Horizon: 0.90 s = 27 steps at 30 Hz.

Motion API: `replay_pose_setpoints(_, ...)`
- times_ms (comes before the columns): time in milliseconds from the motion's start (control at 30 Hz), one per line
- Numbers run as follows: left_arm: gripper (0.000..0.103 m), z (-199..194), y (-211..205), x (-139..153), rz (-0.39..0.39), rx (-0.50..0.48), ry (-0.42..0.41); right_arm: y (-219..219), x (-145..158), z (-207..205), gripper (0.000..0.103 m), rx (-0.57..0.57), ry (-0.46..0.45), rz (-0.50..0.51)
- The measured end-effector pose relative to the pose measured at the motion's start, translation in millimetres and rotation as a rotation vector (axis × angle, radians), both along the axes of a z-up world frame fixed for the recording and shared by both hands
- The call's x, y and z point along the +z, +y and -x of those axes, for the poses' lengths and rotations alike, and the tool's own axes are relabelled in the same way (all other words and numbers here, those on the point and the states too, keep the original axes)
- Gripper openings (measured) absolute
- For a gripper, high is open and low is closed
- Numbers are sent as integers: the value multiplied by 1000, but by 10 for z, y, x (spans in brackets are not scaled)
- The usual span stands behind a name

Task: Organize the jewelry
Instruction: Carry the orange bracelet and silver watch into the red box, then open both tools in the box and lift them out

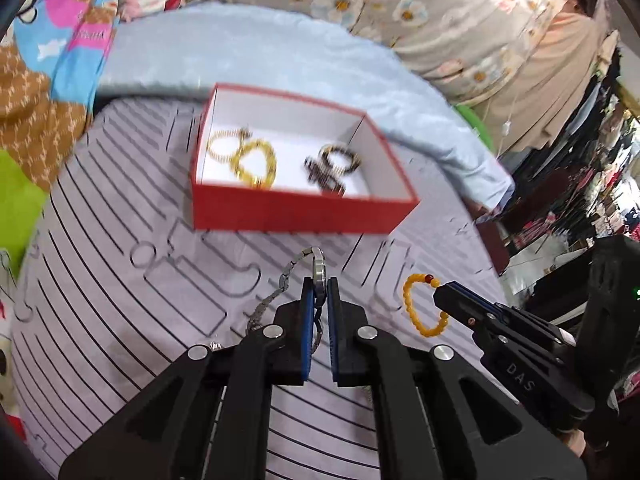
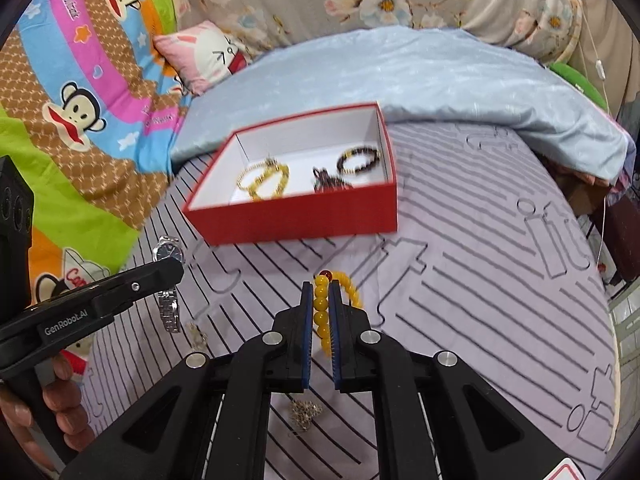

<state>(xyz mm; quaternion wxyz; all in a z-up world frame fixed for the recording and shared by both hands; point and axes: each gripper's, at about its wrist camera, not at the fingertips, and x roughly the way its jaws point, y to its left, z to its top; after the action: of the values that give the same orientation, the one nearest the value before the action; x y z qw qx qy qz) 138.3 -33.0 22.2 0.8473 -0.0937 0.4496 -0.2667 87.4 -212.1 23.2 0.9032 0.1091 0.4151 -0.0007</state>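
Left gripper angled down clamping watch, right gripper angled down clamping bracelet

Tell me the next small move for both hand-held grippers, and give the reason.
Probably carry both forward over the red box and release there. The left hand-held gripper is shut on the silver watch, and the right hand-held gripper is shut on the yellow bead bracelet. The box sits open just ahead, already holding other bracelets.
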Motion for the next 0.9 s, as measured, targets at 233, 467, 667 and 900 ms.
replay_pose_setpoints(233, 5, -237, -4, 446, 24, -14, -99, -78, 400, -289, 7, 24, -82, 9)
replay_pose_setpoints(467, 6, -768, -190, 577, 31, -21, -147, -67, 521, -974, 7, 60, -108, -3)
replay_pose_setpoints(667, 6, -1216, -351, 264, 39, -30, -68, -37, 229, -1503, 7, 79, -40, -72)
replay_pose_setpoints(900, 6, -1428, -278, -173, -8, 5, 0, 45, -264, -1743, 7, 94, 52, -56)
